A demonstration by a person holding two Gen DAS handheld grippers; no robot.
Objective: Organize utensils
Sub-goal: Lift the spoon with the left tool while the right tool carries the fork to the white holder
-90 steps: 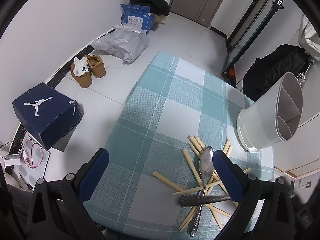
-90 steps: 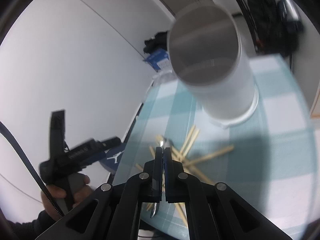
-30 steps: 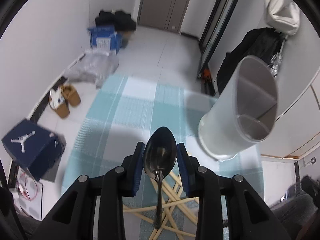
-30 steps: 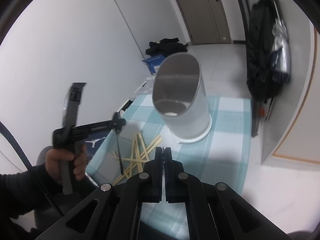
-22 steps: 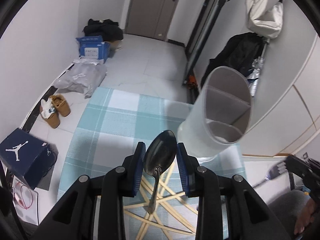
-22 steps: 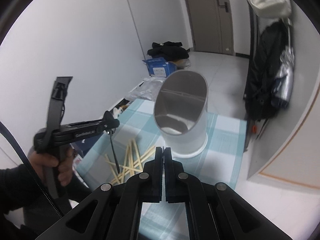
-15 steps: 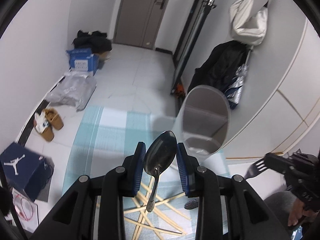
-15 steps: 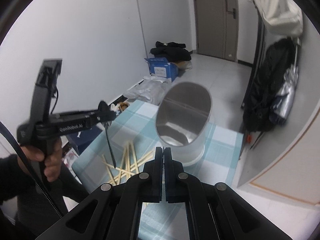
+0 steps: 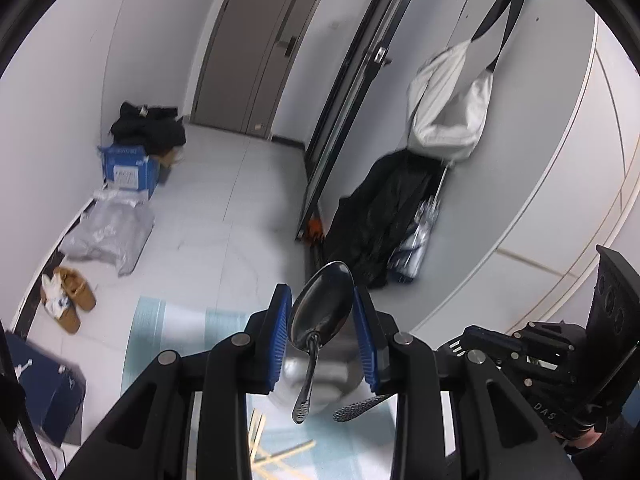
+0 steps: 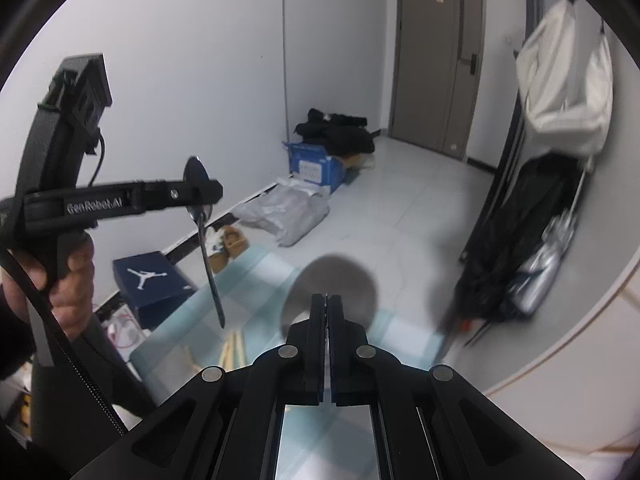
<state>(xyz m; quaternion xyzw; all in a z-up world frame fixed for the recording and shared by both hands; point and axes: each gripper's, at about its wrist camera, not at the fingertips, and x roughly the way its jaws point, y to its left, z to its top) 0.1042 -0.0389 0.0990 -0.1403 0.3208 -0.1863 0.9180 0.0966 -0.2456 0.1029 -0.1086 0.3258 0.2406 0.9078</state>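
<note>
Spoon (image 9: 322, 312), clamped by its bowl in the left gripper (image 9: 320, 332), now hangs higher above the white holder (image 10: 334, 280) than before, while the right gripper (image 10: 327, 344) stays pinched on a fork handle (image 9: 358, 407).

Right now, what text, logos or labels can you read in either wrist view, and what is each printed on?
"GenRobot.AI": side of the left gripper.
"DAS": right gripper body, rest cut off.
Jumpman logo, no words: navy shoebox.
Blue carton: print too blurred to read.
</note>
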